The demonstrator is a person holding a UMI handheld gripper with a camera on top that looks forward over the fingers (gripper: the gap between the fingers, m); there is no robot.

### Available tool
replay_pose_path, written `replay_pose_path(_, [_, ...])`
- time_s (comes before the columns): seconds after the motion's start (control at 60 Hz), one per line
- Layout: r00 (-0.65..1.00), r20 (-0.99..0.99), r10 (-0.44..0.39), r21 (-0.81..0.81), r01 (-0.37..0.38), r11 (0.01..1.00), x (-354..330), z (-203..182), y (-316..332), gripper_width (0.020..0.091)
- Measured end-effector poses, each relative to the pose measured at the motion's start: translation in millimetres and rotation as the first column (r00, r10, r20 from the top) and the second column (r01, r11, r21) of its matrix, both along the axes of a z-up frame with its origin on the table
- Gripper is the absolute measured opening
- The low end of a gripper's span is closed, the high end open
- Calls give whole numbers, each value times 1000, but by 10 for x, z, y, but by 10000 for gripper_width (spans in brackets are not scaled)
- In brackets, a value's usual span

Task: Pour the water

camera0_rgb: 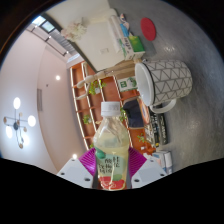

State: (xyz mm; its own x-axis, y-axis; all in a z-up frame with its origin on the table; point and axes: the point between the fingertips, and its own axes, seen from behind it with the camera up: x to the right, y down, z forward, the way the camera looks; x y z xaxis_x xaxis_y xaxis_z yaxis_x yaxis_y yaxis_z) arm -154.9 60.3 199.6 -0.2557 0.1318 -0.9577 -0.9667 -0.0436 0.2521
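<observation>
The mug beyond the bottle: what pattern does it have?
The mug is white with a black geometric line pattern, shown in the gripper view.

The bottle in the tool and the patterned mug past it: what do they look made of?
The bottle, held between the tool's pads, looks like clear plastic: pale liquid shows through the wall, with a white cap and a printed label. The mug looks like glazed ceramic: opaque white, a dark geometric line pattern and a thick handle. Neither can be confirmed by sight alone.
</observation>
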Motion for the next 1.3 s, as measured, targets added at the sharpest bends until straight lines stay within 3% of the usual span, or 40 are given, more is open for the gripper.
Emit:
replay_pose_path(0.217, [930, -366, -34, 3, 37, 999, 352, -100, 152, 384])
replay_pose_path(0.417, [931, -364, -14, -18, 7, 1000, 336, -126, 188, 385])
replay_pose_path(0.567, [979, -202, 7, -20, -11, 1000, 239, -28, 159, 385])
replay_pose_path(0.717, [969, 246, 21, -23, -15, 1000, 175, 344, 141, 385])
replay_pose_path(0.9, [604, 793, -79, 34, 85, 996, 534, 907, 77, 385])
replay_pose_path(1.05, [153, 984, -86, 56, 188, 981, 1019, 975, 106, 382])
replay_pose_path(1.183, [-141, 989, 44, 9, 353, 935, 1786, 675, 97, 383])
replay_pose_path(1.3, [-197, 970, 141, -36, 455, 890, 2288, 476, -17, 383])
